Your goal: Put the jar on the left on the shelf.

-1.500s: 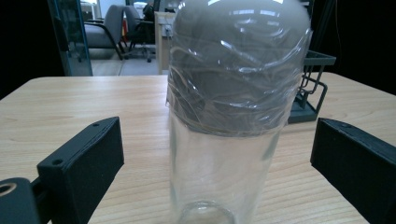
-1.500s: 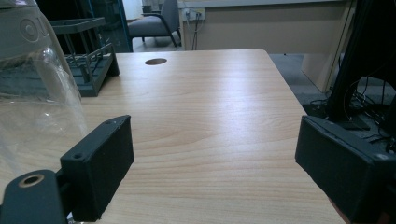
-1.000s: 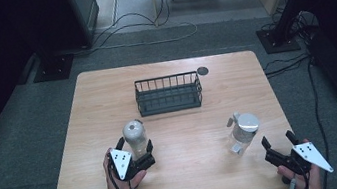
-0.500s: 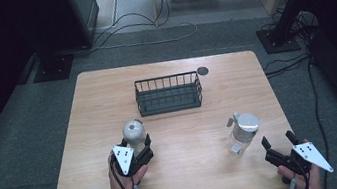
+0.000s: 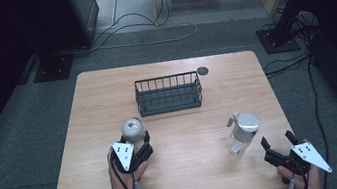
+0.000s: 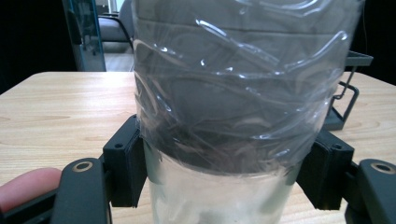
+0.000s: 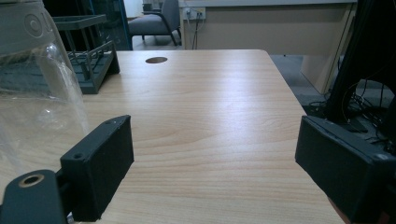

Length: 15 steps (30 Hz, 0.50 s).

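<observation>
The dark wire basket [image 5: 169,93] standing upright toward the far middle of the light wooden table [image 5: 83,112] serves as the landmark here. On the near left side of that basket, a short way from it, stands a clear plastic bottle with a rounded grey cap [image 5: 133,130], upright on the table, and the left gripper [image 5: 139,147] has just closed its jaws on it: in the left gripper view the two black pads press against the crinkled clear wall of the bottle [image 6: 233,116] from either side, low on its body, with a fingertip [image 6: 25,186] showing at the bottom left corner. On the near right side of the basket, farther from it, a second clear plastic bottle with a flat white cap [image 5: 243,131] stands upright and untouched. The right gripper [image 5: 277,145] sits just beyond that bottle, still farther from the basket and close to the near edge of the table, its jaws spread wide with nothing between them; the right gripper view shows bare wood between its pads and the clear bottle [image 7: 37,84] off to one side.
</observation>
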Each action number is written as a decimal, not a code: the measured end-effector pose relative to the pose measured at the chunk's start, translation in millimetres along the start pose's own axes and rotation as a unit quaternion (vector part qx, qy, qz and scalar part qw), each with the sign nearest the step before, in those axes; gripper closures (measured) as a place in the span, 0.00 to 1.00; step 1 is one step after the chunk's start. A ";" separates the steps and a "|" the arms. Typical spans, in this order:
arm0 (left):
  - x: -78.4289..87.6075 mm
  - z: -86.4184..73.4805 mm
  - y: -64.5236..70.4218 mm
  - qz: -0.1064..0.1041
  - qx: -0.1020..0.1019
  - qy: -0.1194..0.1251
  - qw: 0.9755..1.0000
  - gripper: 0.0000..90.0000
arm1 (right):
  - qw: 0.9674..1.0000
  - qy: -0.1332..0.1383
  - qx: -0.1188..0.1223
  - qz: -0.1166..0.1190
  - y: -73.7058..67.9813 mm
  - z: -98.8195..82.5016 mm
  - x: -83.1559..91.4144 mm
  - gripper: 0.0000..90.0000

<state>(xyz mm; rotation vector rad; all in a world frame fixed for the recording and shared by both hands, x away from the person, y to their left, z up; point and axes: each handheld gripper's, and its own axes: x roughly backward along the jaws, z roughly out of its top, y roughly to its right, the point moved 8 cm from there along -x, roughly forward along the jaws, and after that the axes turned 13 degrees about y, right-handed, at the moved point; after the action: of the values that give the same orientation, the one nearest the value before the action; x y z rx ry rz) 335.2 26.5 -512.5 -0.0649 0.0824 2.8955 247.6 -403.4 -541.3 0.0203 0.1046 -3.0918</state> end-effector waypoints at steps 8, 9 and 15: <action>-6.0 1.7 3.3 -0.002 -0.003 -0.004 1.000 0.33 | 1.000 -0.001 0.000 0.002 -0.1 -0.1 -0.1 0.12; -6.8 1.8 4.3 -0.003 -0.004 -0.004 1.000 0.33 | 1.000 -0.001 0.000 0.002 -0.2 -0.1 -0.1 0.12; -13.7 3.2 9.7 -0.003 -0.001 -0.007 1.000 0.33 | 1.000 -0.001 -0.001 0.002 0.0 -0.1 -0.2 0.12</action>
<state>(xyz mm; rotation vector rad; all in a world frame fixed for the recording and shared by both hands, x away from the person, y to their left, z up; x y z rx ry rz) 346.0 14.0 -508.2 -0.0458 0.0756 2.8890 247.8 -403.4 -541.5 0.0163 0.1077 -3.0883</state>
